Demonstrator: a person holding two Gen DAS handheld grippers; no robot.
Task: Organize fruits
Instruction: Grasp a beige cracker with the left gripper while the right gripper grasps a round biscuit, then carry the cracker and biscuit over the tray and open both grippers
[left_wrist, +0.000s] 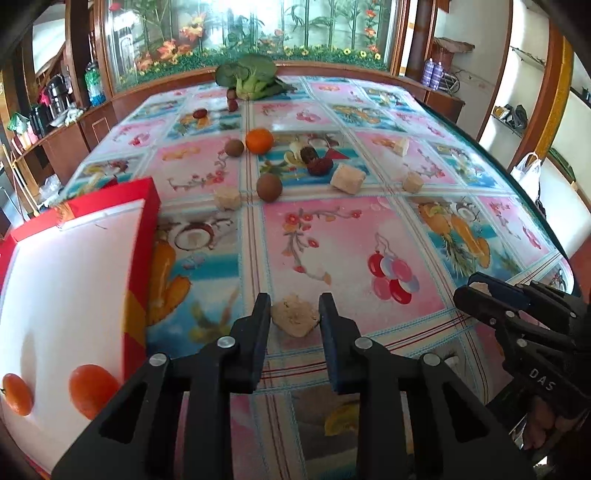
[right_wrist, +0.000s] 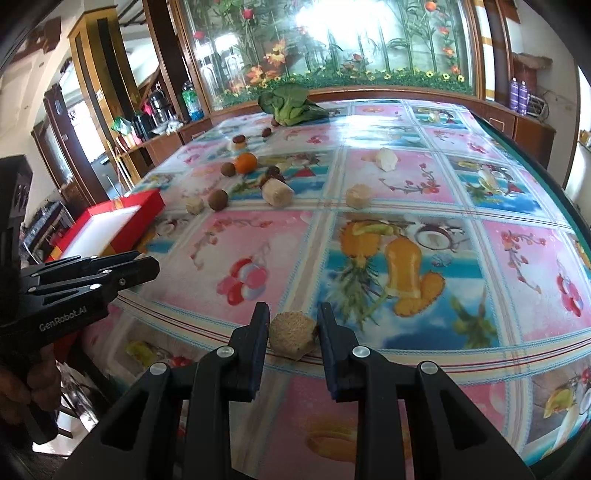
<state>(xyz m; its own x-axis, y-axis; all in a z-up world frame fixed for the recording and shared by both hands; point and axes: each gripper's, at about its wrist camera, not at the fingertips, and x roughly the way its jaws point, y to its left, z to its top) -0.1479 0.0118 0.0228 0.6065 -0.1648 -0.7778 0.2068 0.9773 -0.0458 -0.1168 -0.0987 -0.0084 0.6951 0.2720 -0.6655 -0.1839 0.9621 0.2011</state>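
- Left gripper (left_wrist: 295, 314): jaws clamped on a pale tan, crumbly chunk (left_wrist: 294, 315)
- Right gripper (right_wrist: 293, 325): jaws clamped on a second tan, fibrous chunk (right_wrist: 291, 332)

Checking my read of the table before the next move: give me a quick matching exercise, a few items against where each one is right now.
Items:
1. two oranges
2. leafy greens
3. beige chunk
4. single orange

Places:
A. between the left gripper fingers
B. far end of the table
C. inside the red box
D. mid-table, beside a brown fruit

Pairs: 1-C, 2-B, 3-A, 4-D
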